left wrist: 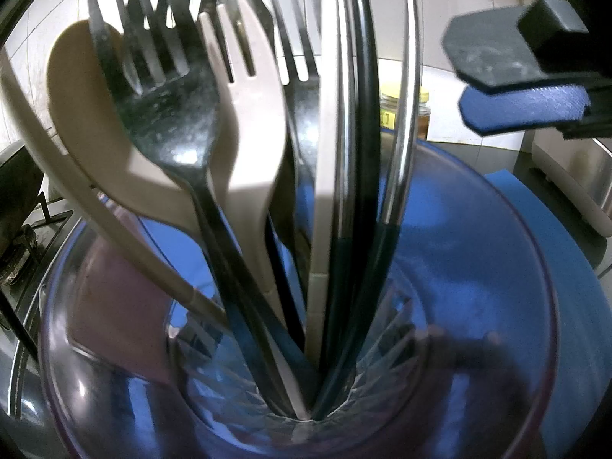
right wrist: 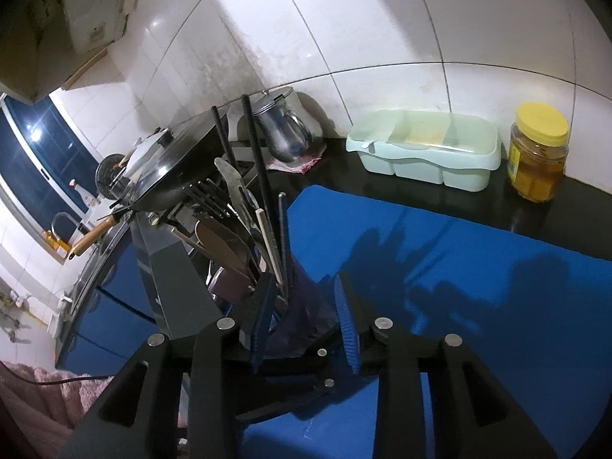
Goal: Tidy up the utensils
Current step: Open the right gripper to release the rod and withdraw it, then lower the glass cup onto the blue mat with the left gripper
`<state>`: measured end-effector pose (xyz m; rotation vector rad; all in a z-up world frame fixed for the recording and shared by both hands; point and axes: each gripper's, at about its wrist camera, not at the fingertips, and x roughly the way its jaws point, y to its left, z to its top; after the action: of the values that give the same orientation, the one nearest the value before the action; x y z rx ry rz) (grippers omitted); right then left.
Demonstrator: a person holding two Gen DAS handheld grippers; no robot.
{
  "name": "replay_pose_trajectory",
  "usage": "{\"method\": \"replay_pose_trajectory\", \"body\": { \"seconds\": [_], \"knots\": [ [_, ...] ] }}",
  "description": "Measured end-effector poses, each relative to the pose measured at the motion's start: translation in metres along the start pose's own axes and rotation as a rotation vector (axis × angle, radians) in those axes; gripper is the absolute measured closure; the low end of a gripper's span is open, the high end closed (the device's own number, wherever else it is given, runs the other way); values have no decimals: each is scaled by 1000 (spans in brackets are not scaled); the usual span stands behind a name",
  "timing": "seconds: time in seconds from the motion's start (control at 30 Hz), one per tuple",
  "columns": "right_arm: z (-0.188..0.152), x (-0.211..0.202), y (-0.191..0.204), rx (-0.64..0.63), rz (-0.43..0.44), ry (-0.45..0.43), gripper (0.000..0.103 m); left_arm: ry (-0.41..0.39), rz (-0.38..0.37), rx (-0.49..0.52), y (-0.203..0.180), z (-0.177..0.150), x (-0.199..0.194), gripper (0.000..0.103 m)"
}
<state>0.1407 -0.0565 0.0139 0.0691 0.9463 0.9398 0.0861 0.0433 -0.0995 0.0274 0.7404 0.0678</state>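
A clear, purple-tinted glass cup fills the left wrist view and stands on a blue mat. It holds several utensils: a dark metal fork, a beige plastic fork, a beige spoon and dark chopsticks. My left gripper is shut on the cup; its fingers show only dimly through the glass on both sides. My right gripper hovers open just above the cup, its blue pads apart and pressing on nothing. It also shows as the gripper at the upper right.
A yellow-lidded jar and a mint compartment box stand on the black counter by the tiled wall. A steel pitcher and a black wok on the stove are to the left.
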Motion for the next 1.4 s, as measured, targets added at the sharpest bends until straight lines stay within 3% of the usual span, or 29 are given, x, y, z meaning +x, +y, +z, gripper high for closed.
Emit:
{"method": "replay_pose_trajectory", "body": {
  "seconds": [0.3,0.67,1.0,1.4],
  "knots": [
    [-16,-10,-20,69,-41,-36,56,0,0,0,0,0,0,23],
    [-47,-17,-29,69,-158,-106,18,1,-5,-3,1,0,-1,23],
    [-58,-20,-25,44,-211,-126,15,-7,-46,-54,16,-1,-12,23],
    [-61,-17,-20,36,-197,-105,13,62,-95,-115,37,-7,-39,22]
  ]
}}
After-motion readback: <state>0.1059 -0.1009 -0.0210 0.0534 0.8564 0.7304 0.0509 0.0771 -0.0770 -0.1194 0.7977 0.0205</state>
